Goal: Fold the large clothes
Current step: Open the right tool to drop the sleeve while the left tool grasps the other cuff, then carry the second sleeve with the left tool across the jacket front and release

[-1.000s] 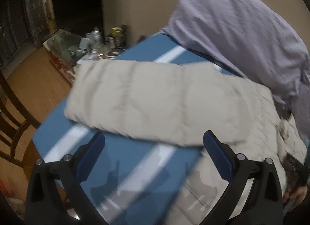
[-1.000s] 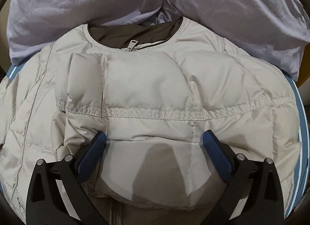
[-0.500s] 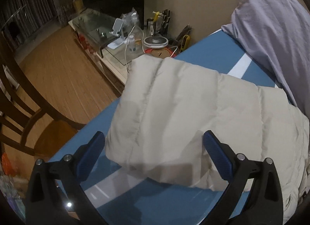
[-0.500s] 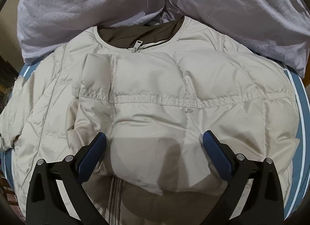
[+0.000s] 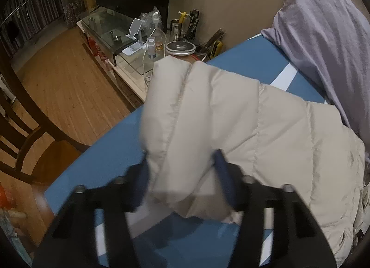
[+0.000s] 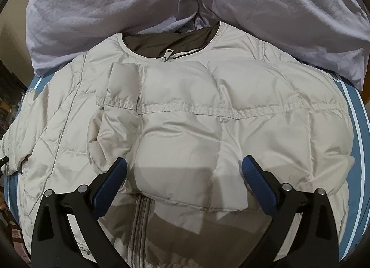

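A cream quilted puffer jacket [image 6: 185, 115] lies front up on a blue striped surface [image 6: 357, 111], collar away from me, one sleeve folded across its chest. My right gripper [image 6: 183, 171] hovers open over that folded sleeve, fingers apart on either side. In the left wrist view the jacket's other sleeve [image 5: 208, 117] stretches out over the blue surface [image 5: 111, 159]. My left gripper [image 5: 182, 178] has its jaws around the sleeve's cuff end, narrowed and blurred by motion; the fingers press the fabric on both sides.
Lilac bedding [image 6: 161, 4] is heaped behind the jacket, also at the right of the left wrist view [image 5: 323, 37]. A low glass table with bottles and a jar [image 5: 148, 44] stands beyond the surface's edge. A dark wooden chair [image 5: 27, 129] stands on the wood floor at left.
My left gripper moved onto the sleeve's cuff end and its jaws closed in on the fabric. My right gripper stayed open and drew back slightly over the folded sleeve.
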